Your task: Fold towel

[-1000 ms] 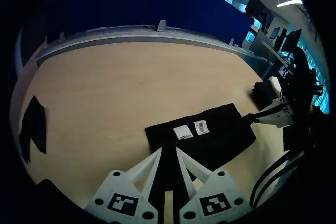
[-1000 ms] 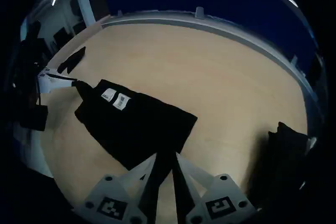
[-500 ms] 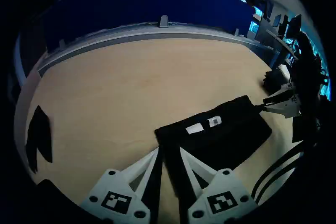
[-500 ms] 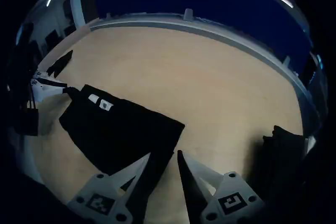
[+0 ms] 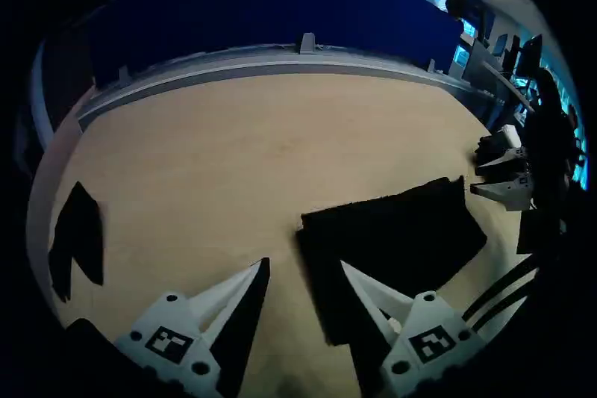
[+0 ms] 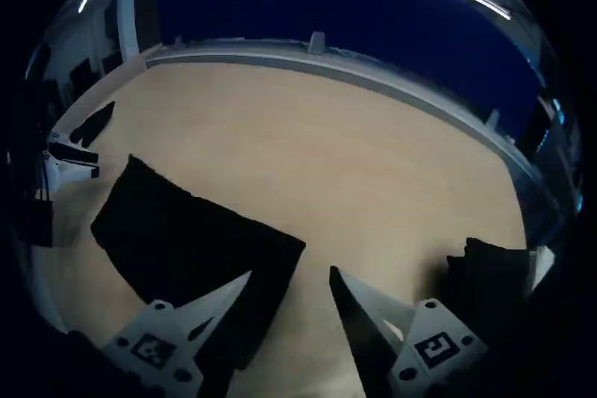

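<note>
Towel (image 5: 395, 241) lies flat on the table (image 5: 224, 144) as a tidy dark rectangle. Both claws are spread wide with nothing in them, so I'd guess this fold is laid down and resting on its own weight. In the left gripper view the left claw (image 5: 302, 278) sits at the towel's near left corner, with most of the cloth off to the right past its right finger. In the right gripper view the right claw (image 6: 291, 275) has the towel on its left, and its left finger overlaps the near edge.
</note>
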Available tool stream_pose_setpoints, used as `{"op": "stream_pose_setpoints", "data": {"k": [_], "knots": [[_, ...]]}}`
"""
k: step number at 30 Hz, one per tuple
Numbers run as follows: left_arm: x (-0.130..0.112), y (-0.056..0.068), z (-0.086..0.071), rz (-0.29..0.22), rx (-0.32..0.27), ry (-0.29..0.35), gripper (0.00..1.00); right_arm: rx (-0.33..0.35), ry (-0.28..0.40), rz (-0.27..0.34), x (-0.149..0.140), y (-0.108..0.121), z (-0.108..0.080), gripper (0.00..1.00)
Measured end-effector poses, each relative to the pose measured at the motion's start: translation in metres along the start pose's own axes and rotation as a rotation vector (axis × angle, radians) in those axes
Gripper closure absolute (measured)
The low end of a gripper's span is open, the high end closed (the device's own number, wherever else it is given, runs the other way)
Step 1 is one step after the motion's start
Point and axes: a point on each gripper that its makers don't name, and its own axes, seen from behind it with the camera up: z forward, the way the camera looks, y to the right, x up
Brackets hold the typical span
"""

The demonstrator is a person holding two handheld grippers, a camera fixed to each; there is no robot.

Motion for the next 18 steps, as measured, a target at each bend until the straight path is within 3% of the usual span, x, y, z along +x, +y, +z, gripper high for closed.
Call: {"op": "stream_pose_setpoints", "data": {"k": [4, 8, 18], "knots": [[-0.005, -0.002, -0.006, -0.007, -0.002, 0.000, 0.15, 0.010, 0.011, 0.015, 0.000, -0.002, -0.005, 0.01], [-0.008, -0.003, -0.010, -0.009, -0.001, 0.002, 0.06, 0.016, 0.018, 0.025, -0.002, -0.005, -0.012, 0.00], [-0.007, -0.002, -0.022, -0.010, 0.005, 0.011, 0.06, 0.037, 0.019, 0.024, -0.010, -0.014, -0.026, 0.00]]}}
